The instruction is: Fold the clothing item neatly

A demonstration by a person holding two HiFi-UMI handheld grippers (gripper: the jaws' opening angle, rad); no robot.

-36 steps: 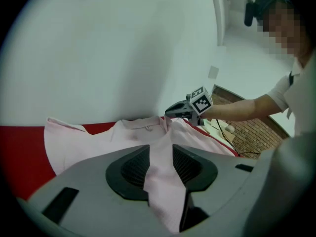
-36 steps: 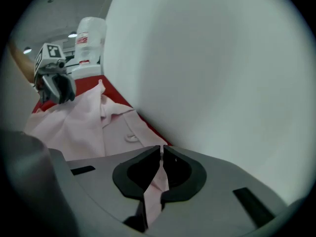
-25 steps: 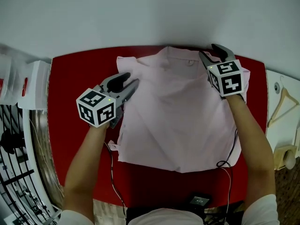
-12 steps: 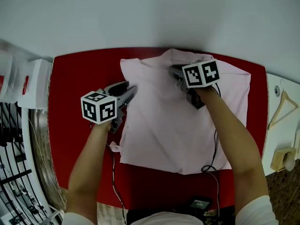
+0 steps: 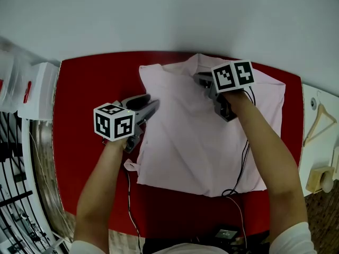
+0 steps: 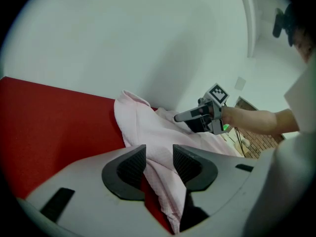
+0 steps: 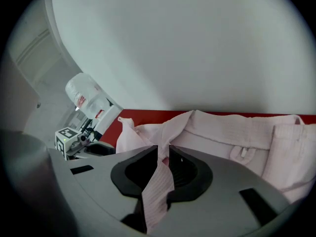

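On my feed the red table (image 5: 85, 142) fills the middle of the head view, so I place the rest of the room against it. Beyond its far edge rises a plain pale wall (image 5: 159, 15), evenly lit. Off the table's left end sit white plastic bags (image 5: 37, 91) with red print, and nearer me on that side stands a black wire rack (image 5: 13, 194). Off the table's right end lies a white surface (image 5: 312, 147) carrying a wooden hanger (image 5: 320, 105). By the table's near right corner I can see brown, brick-patterned floor (image 5: 323, 221).
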